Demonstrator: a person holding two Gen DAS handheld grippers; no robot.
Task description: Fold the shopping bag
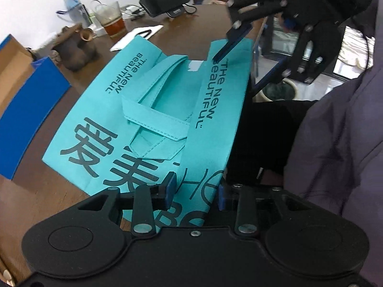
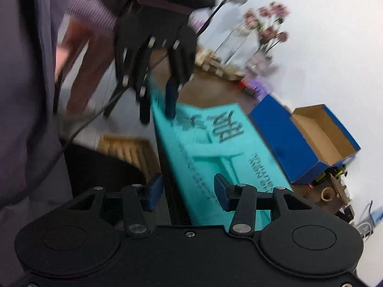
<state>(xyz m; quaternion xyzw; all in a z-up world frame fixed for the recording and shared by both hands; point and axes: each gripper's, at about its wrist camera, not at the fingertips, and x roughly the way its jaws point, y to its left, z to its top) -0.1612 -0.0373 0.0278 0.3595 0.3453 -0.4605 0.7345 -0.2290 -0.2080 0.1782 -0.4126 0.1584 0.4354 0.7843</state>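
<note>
Bag (image 1: pixel 153 110), teal with dark print, is seen flat, one side strip folded over the handles; left gripper (image 1: pixel 195 192) straddles that strip, right gripper (image 2: pixel 189 192) parted.

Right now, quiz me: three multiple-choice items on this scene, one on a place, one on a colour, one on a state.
1. The blue box sits: A on the shopping bag; B beside it on the table; C on the floor.
2. The bag is: A red; B teal; C white.
3. The right gripper has its jaws: A shut tight; B apart; C out of view.

Answers: B, the box rests on the brown tabletop next to the bag; B, teal cloth with dark print; B, a clear gap shows between its blue pads.
</note>
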